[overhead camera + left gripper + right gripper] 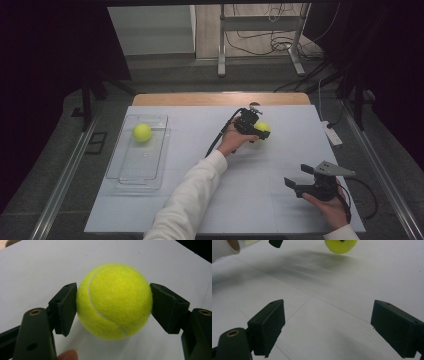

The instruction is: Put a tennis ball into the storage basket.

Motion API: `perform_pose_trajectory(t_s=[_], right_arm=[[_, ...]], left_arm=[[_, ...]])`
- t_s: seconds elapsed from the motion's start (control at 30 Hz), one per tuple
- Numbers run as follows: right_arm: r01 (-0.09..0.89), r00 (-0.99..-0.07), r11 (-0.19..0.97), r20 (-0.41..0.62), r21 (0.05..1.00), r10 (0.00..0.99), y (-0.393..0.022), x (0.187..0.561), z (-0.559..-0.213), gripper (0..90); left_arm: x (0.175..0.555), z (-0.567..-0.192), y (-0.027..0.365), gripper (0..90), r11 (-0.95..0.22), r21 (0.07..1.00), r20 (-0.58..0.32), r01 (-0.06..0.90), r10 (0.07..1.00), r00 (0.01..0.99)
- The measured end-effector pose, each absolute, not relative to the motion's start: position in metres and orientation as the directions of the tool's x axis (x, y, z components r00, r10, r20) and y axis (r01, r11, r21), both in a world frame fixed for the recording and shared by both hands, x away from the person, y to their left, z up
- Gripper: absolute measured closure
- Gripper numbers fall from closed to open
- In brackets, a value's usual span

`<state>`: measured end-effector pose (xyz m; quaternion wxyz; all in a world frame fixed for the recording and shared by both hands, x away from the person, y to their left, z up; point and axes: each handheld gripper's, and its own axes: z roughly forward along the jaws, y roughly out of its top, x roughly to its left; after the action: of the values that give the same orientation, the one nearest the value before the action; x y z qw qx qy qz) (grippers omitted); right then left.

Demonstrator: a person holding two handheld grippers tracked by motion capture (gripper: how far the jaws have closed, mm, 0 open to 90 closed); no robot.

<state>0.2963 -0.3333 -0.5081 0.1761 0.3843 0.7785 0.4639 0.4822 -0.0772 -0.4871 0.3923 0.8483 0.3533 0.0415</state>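
L tool [256, 131] is clamped on a tennis ball [262, 127] near the middle-far part of the desk [260, 200] — in the left gripper view both pads [65, 307] press flat on opposite sides of the ball [114, 301], at its widest part, prob. so it can't roll out when lifted. A second ball [142, 132] already sits in the clear tray [125, 172] at the desk's left, so the tray is likely where this one goes. R tool [306, 177] waits apart w/ jaws wide, nothing between them — just bare desk in its own view, held low near the front right edge, out of the way. Can't tell if the gripped ball rests on the desk or is just off it; its underside is hidden. Tray walls are hard to make out.
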Motion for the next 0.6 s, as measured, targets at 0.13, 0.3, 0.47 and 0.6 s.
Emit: perform_pose_trajectory(t_s=[0.13,0.3,0.47,0.6], right_arm=[[0.436,-0.641,0.274,0.082,0.857,0.763,-0.333,0.296,-0.508,12.7],[0.439,-0.639,0.277,0.080,0.855,0.765,-0.333,0.297,-0.509,12.8],[0.441,-0.637,0.277,0.081,0.854,0.766,-0.333,0.297,-0.509,12.7],[0.442,-0.635,0.276,0.081,0.853,0.768,-0.334,0.297,-0.509,12.7]], left_arm=[[0.480,-0.485,-0.072,27.4,-0.430,0.702,-0.213,0.567,0.633,0.744],[0.475,-0.482,-0.062,27.3,-0.413,0.713,-0.228,0.567,0.628,0.744],[0.473,-0.479,-0.057,27.4,-0.405,0.720,-0.225,0.564,0.632,0.741],[0.472,-0.477,-0.055,27.4,-0.404,0.723,-0.220,0.560,0.634,0.741]])
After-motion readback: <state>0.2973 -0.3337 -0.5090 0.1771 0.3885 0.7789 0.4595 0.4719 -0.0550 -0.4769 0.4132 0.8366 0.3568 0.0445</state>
